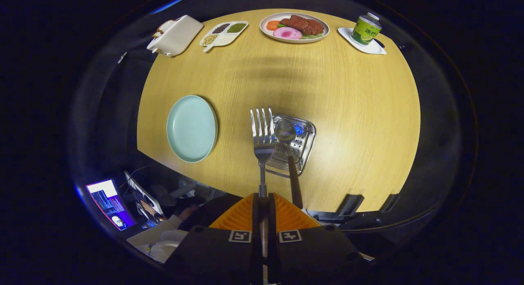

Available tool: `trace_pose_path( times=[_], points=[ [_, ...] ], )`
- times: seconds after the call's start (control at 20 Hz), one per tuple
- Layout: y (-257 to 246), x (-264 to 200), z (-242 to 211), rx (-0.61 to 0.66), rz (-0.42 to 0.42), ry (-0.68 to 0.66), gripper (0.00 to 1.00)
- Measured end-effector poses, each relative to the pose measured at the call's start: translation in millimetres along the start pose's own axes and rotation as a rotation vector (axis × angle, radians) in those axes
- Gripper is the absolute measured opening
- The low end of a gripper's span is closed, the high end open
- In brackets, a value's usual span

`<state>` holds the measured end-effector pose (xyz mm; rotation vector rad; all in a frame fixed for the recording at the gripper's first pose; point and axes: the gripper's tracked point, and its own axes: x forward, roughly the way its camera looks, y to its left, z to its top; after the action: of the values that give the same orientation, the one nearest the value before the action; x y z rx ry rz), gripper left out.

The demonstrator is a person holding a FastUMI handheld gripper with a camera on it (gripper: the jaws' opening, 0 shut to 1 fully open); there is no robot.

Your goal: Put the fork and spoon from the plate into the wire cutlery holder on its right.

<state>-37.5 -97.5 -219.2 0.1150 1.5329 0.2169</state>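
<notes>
My gripper (263,201) is shut on the handle of a steel fork (262,133), held high above the wooden table (348,96). The fork's tines point away from me, over the left rim of the wire cutlery holder (305,143). A spoon (286,131) with a dark handle stands in the holder, its bowl over the holder's far part and its handle leaning back toward my fingers. The pale green plate (191,128) lies bare to the left of the holder.
At the table's far edge stand a white napkin box (176,35), a divided dish of beans (224,32), a plate of food (294,27) and a green can on a white tray (365,31). A lit laptop (109,203) sits below the table's near-left edge.
</notes>
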Motion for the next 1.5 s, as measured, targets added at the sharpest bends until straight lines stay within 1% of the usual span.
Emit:
trace_pose_path(
  times=[0.55,0.7,0.95,1.1,1.15,1.2,1.25,1.3,1.4,1.45,1.5],
  points=[
    [-7.4,15.7,-23.1,0.108,0.022,0.286,0.09],
    [-15.0,23.4,-20.3,0.137,-0.005,0.296,0.09],
    [-17.6,25.6,-7.7,0.206,0.001,0.277,0.11],
    [-16.4,25.5,-4.5,0.221,0.008,0.266,0.18],
    [-17.1,22.3,-3.5,0.216,0.006,0.255,0.23],
    [-15.3,19.8,0.4,0.213,0.015,0.239,0.26],
    [-12.7,16.6,5.6,0.211,0.026,0.214,0.41],
    [-11.3,13.0,10.5,0.206,0.03,0.188,0.51],
    [-11.1,7.8,17.3,0.194,0.03,0.13,0.77],
    [-8.3,0.8,19.6,0.194,0.042,0.102,0.99],
    [-5.8,-3.9,29.2,0.197,0.048,0.071,1.0]
  ],
)
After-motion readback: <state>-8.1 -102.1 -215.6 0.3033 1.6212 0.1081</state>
